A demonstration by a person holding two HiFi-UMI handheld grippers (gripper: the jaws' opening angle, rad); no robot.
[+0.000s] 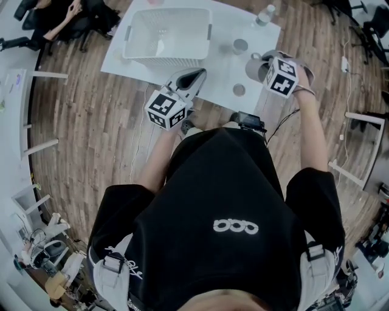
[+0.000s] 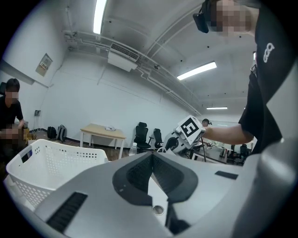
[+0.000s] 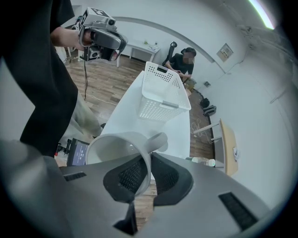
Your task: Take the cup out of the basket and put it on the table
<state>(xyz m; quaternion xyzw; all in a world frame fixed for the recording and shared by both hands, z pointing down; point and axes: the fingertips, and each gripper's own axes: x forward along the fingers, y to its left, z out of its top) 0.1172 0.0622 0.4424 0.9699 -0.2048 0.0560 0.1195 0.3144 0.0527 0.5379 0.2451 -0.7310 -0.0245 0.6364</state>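
- Currently your right gripper (image 3: 148, 160) is clamped on the rim wall of the pale grey handled cup (image 3: 116, 142), one pad inside and one outside, with the handle just beside the pinch. The cup is out of the white perforated plastic basket (image 1: 164, 59) and over the near right part of the white table (image 1: 219, 76). No view shows whether its base touches the top.
- Your left gripper (image 2: 151, 157) has its jaw tips together with nothing between them. It sits over the table's near edge, just in front of the basket's near wall.
- At that near edge, between your arms, lies a black device with a small screen (image 1: 248, 121). Only the right gripper view shows the screen's face.
- Two small grey round pieces lie on the table. One (image 1: 239, 90) is near the cup on its near left, and the other (image 1: 240, 45) is farther back, between cup and basket. Bare tabletop lies around both.
- The basket fills the far left of the table, well apart from the cup.
- A clear plastic bottle (image 1: 264, 15) stands at the far right corner.
- Wood floor (image 1: 91, 133) surrounds the table, and a seated person in black (image 1: 55, 21) is at the far left.
- Only the left gripper view shows a wood-topped table (image 2: 103, 131) and black office chairs (image 2: 141, 135) by the far wall.
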